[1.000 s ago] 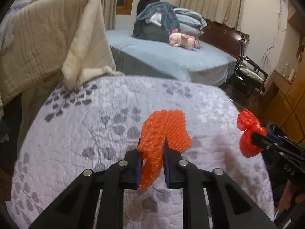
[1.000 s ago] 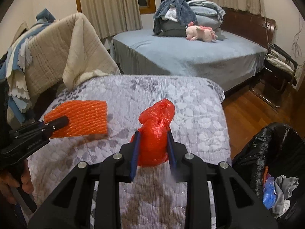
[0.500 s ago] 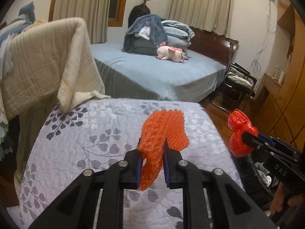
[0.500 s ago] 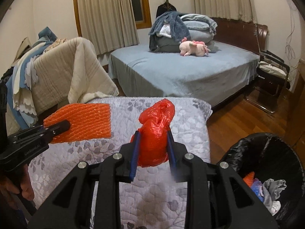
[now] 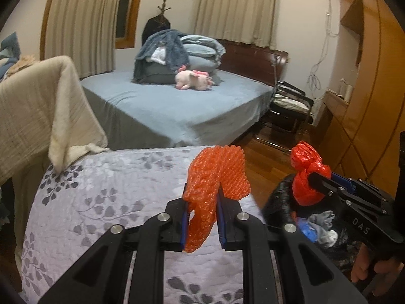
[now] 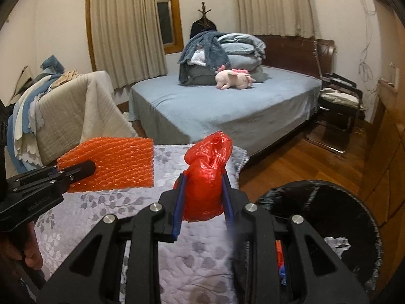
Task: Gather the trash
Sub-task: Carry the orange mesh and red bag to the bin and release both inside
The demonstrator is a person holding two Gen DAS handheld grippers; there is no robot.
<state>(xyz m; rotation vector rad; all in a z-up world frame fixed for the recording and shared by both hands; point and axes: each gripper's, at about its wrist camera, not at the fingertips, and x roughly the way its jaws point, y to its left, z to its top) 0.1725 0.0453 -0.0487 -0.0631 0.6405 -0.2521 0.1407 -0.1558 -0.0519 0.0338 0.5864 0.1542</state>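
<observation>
My left gripper (image 5: 202,197) is shut on an orange bubble-wrap sheet (image 5: 217,174) and holds it above the right edge of the grey leaf-patterned quilt (image 5: 101,202). The sheet also shows in the right wrist view (image 6: 111,162). My right gripper (image 6: 202,185) is shut on a red plastic bag (image 6: 206,174), held above the quilt's edge next to the black trash bag (image 6: 329,202). In the left wrist view the red bag (image 5: 307,174) hangs over the trash bag's opening (image 5: 281,202), which holds several scraps.
A blue bed (image 5: 177,109) with folded bedding and a pink plush toy (image 5: 193,79) lies beyond. A beige blanket (image 5: 38,109) drapes over furniture at left. A chair (image 5: 291,106) and wooden cabinets (image 5: 354,126) stand right, over wooden floor (image 6: 303,162).
Both grippers have lifted and swung right with their loads. The black trash bag has come further into both views, and the red bag is now over its opening.
</observation>
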